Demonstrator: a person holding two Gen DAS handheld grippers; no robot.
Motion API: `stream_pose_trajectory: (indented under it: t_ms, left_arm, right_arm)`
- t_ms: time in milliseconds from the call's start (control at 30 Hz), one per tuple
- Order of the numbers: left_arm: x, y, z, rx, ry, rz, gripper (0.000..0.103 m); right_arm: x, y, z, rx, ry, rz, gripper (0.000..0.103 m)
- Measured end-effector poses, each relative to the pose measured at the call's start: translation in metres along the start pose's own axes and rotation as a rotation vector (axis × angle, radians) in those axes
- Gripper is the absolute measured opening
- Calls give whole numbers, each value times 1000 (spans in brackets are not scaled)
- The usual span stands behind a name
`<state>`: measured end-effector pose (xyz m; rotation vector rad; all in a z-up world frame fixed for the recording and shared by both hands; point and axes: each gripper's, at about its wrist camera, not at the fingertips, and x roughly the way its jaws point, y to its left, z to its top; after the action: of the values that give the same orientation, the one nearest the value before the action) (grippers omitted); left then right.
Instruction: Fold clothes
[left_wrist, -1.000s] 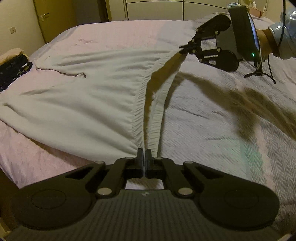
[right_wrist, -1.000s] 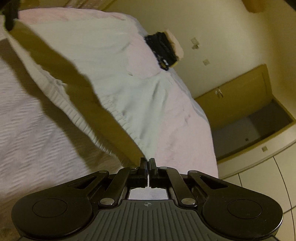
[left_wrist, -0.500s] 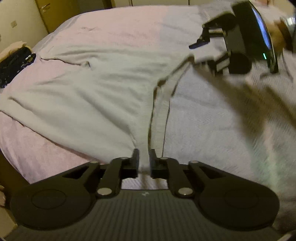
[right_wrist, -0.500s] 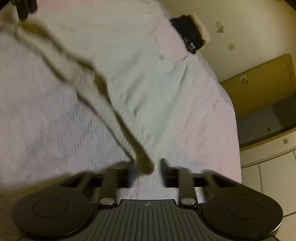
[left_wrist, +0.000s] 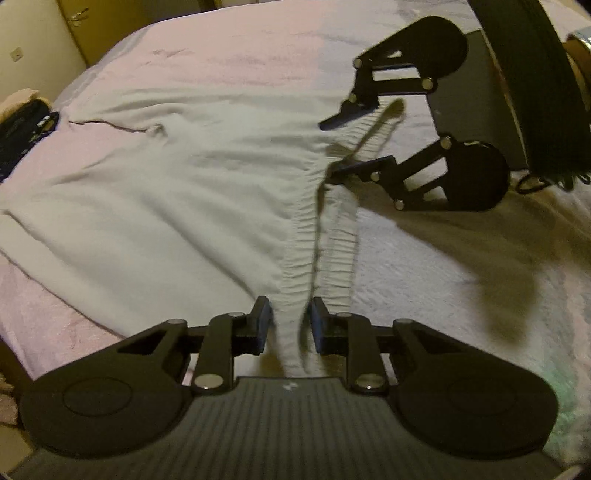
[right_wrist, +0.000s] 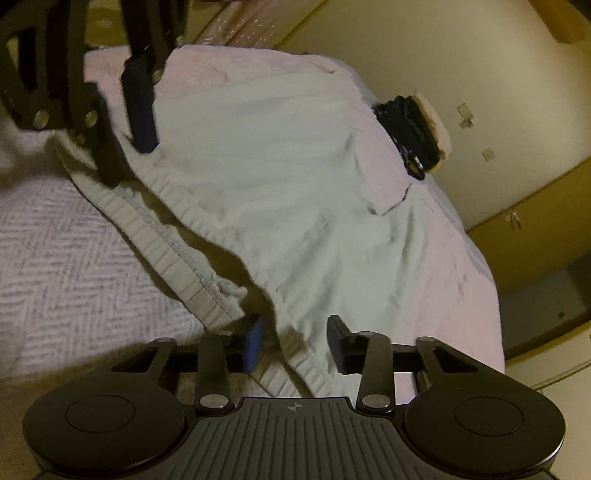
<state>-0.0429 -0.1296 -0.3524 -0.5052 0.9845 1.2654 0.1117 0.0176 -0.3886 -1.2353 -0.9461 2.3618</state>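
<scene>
A pale grey garment (left_wrist: 166, 206) lies spread flat on the bed, its ribbed waistband (left_wrist: 340, 236) running from my left gripper to my right one. My left gripper (left_wrist: 290, 306) has its jaws apart and closing, with one end of the waistband lying loose between them, untouched by the pads. My right gripper (left_wrist: 328, 151) hovers over the other end, jaws apart and closing. In the right wrist view the waistband (right_wrist: 166, 254) passes between the right gripper (right_wrist: 294, 325) fingers without being pinched, and the left gripper (right_wrist: 129, 162) stands at the far end.
The garment rests on a pink blanket (left_wrist: 240, 55) beside a white herringbone bedspread (left_wrist: 461, 266). A dark folded pile (right_wrist: 410, 129) sits near the bed's far edge. Wooden cabinets (right_wrist: 535, 221) line the wall beyond the bed.
Both grippers were shut on the raised waistband a second ago. They have since let go, the waistband has dropped onto the bed, and the right gripper has come closer to the left.
</scene>
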Motion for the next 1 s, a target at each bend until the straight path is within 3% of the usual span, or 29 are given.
stream_pose_trajectory:
  t_ms: [100, 133, 167, 200, 400, 633, 767, 867, 933, 1000]
  left_arm:
    - [5, 2, 1, -13, 15, 8, 24]
    - [6, 2, 0, -7, 20, 3, 23]
    - [7, 1, -1, 5, 21, -6, 9]
    - [7, 1, -2, 10, 21, -13, 1]
    - [-23, 2, -11, 47, -93, -10, 0]
    - [-24, -14, -28, 149, -39, 1, 0]
    - [-4, -22, -25, 224, 45, -13, 0]
    - [-3, -21, -20, 239, 46, -20, 2]
    - [-7, -10, -20, 174, 35, -50, 5]
    - [-13, 2, -23, 103, 19, -100, 10]
  right_arm:
    - [12, -3, 1, 2, -7, -5, 27]
    - [14, -5, 2, 11, -12, 1, 9]
    - [17, -7, 2, 20, -17, 7, 0]
    - [16, -7, 2, 24, -24, 10, 0]
    - [-13, -4, -1, -17, -83, -1, 0]
    - [-30, 14, -3, -58, -84, 43, 0]
    - [-7, 24, -1, -34, -5, 92, 0]
    - [-8, 11, 3, 90, 33, 110, 12]
    - [-15, -10, 4, 244, 59, 128, 50]
    - [-23, -44, -11, 541, 103, 126, 56]
